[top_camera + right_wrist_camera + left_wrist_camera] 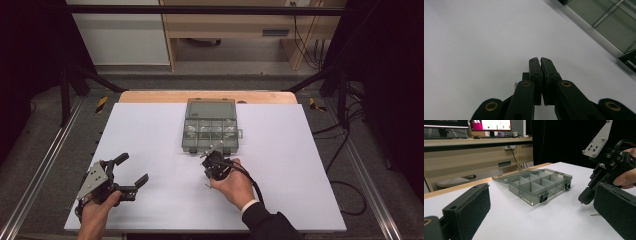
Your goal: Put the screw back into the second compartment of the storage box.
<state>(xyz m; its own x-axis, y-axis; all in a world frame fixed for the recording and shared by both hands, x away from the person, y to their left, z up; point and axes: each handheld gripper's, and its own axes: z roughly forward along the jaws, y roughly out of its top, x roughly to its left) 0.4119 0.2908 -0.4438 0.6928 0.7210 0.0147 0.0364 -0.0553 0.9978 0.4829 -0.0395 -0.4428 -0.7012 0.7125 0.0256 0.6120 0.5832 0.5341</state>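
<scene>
A smoky clear compartment box (210, 134) lies open mid-table, its lid (210, 108) folded flat behind it and its dividers visible in the left gripper view (539, 186). My right gripper (209, 169) points down at the white table just in front of the box; its jaws are pressed together (540, 60) with nothing visible between the tips. A small screw (595, 214) lies on the table under that hand. My left gripper (133, 168) rests at the front left, wide open (540, 205), with nothing in it.
The white table top (150, 130) sits on a wooden board. Black frame rails run along both sides, and cables trail on the floor to the right. A corner of the box (614, 20) shows at the upper right of the right gripper view.
</scene>
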